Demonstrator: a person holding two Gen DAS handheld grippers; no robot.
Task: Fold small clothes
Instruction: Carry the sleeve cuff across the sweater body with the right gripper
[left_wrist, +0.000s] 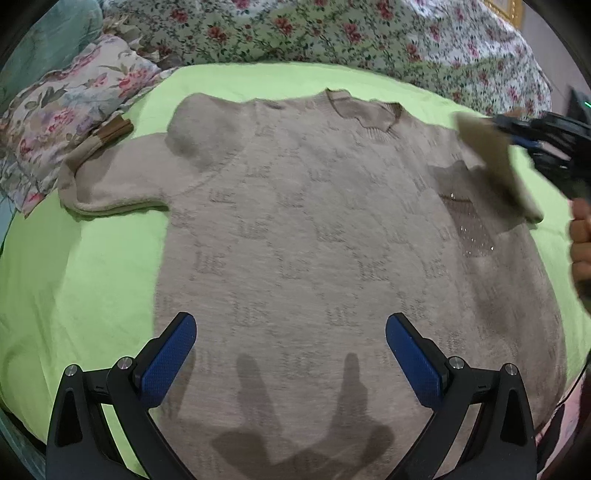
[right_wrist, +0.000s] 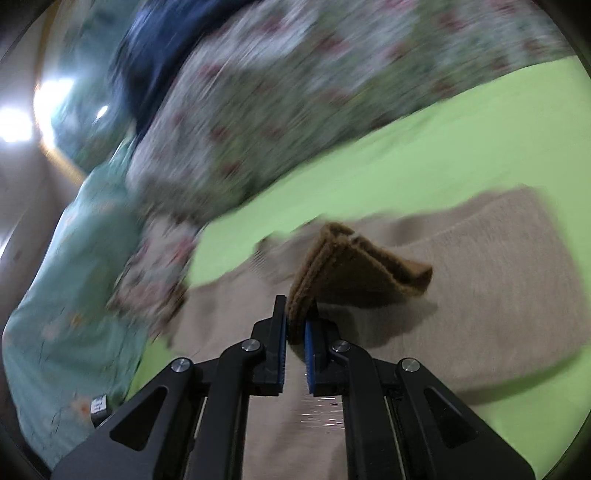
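A lime-green bedsheet (left_wrist: 92, 280) covers the bed and serves as the work surface. Along its far edge runs a quilt with small red roses on pale green (left_wrist: 332, 33), and at the far left lies a floral pillow (left_wrist: 62, 110) with a ruffled edge. In the right wrist view a teal fabric with a faint flower print (right_wrist: 66, 302) hangs at the left, a dark blue cloth (right_wrist: 166, 44) sits above the quilt, and a bright light (right_wrist: 14, 125) glares at the far left; much of that view is motion-blurred.

No containers are visible.

A beige knitted sweater (left_wrist: 314, 240) lies flat on the sheet, collar at the far side, hem nearest the left wrist camera. Its knit carries a repeated raised motif, a ribbed round neck and a patch of small shiny studs on the right chest. The left sleeve (left_wrist: 110, 184) stretches out to the left, its brown ribbed cuff (left_wrist: 114, 131) beside the pillow. The right sleeve (left_wrist: 498, 162) is raised off the bed.

The left gripper (left_wrist: 291, 354) hovers over the hem with its blue-padded fingers wide apart, gripping nothing and casting a shadow on the knit. The right gripper (right_wrist: 295, 332) has its fingers pressed together on the brown ribbed cuff of the right sleeve (right_wrist: 354, 266), which folds into a stiff tent shape above the sweater body.
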